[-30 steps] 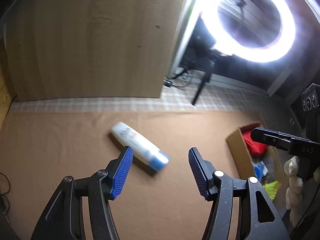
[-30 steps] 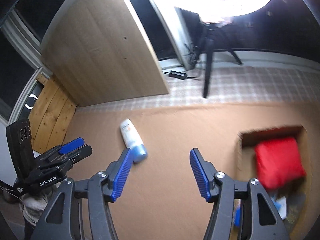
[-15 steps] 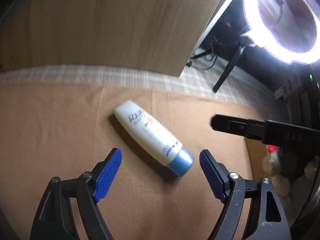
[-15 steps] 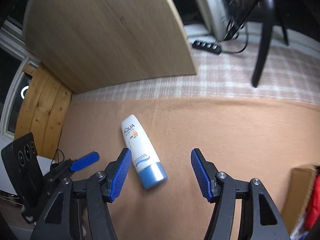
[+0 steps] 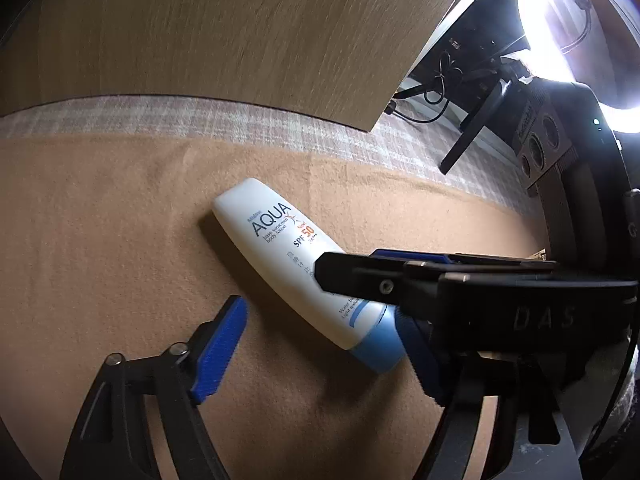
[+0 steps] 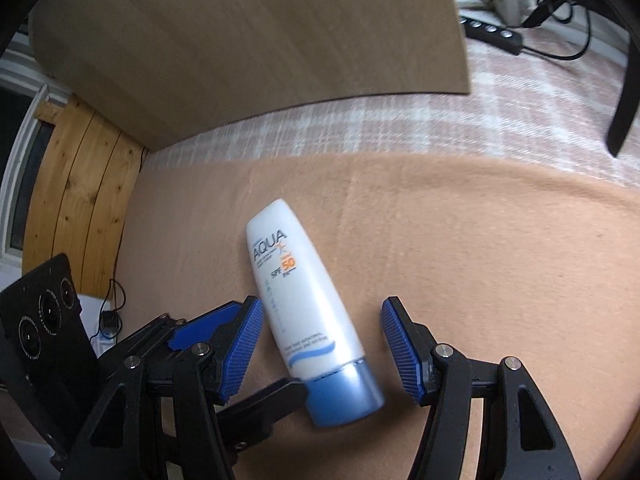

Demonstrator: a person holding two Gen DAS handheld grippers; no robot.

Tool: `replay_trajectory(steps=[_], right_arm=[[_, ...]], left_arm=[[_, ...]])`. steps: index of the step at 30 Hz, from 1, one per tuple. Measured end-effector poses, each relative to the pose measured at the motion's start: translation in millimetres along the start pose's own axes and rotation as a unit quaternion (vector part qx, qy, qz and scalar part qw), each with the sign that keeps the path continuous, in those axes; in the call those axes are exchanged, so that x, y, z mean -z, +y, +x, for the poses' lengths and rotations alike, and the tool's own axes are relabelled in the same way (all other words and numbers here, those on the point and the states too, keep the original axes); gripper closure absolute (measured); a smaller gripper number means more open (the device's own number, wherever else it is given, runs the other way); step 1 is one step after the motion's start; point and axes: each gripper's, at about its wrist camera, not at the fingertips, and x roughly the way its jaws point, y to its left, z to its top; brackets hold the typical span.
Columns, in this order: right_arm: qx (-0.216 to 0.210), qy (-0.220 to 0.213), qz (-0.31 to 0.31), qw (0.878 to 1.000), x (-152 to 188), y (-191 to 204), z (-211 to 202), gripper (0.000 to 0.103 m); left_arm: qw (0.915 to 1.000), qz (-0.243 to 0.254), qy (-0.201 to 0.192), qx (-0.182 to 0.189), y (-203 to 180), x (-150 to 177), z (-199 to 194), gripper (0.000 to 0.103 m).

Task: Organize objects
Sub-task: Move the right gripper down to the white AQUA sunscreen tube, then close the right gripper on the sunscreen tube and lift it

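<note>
A white sunscreen bottle (image 5: 288, 256) with a blue cap (image 5: 380, 352) lies flat on the tan cloth (image 5: 100, 240), cap towards me. My left gripper (image 5: 320, 344) straddles its cap end; its jaws are closing, the left pad still apart from the bottle. One of the right gripper's fingers (image 5: 360, 282) crosses over the bottle from the right. In the right wrist view the bottle (image 6: 304, 300) lies between the pads of my right gripper (image 6: 322, 346), which stands open and does not press on it. The left gripper's fingers (image 6: 264, 400) reach the cap (image 6: 344, 396) from the lower left.
A large wooden board (image 5: 240, 40) leans at the back on a checked cloth (image 5: 280, 128). A bright ring light (image 5: 560, 20) on a tripod stands at the far right. A power strip (image 6: 492, 32) with cables lies behind; wooden planks (image 6: 80, 200) stand at the left.
Both grippers have come down and closed in on the bottle from either side. The cardboard box with the red item has left both views. The left jaws stand wider than a second ago.
</note>
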Motion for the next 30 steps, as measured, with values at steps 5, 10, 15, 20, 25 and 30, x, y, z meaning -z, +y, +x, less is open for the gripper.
replay_trajectory(steps=[5, 10, 15, 20, 25, 30], right_arm=[[-0.008, 0.009, 0.002, 1.0, 1, 2, 5, 0.045], [-0.016, 0.018, 0.002, 1.0, 5, 4, 5, 0.058], [-0.02, 0.02, 0.011, 1.0, 16, 1, 0, 0.062], [-0.02, 0.013, 0.022, 0.999, 38, -5, -12, 0.064], [-0.017, -0.001, 0.029, 0.999, 74, -13, -29, 0.064], [-0.02, -0.016, 0.046, 0.999, 116, -22, -48, 0.064]], left_arm=[[1.0, -0.004, 0.006, 0.001, 1, -1, 6, 0.038], [0.9999, 0.0, 0.004, 0.01, -3, -1, 7, 0.048], [0.9998, 0.003, 0.009, 0.017, -10, 7, 9, 0.053], [0.9995, -0.001, 0.013, 0.028, -22, 28, 8, 0.053], [0.9992, 0.015, 0.02, 0.031, -45, 61, 4, 0.053], [0.9986, 0.037, 0.026, 0.029, -68, 98, -4, 0.053]])
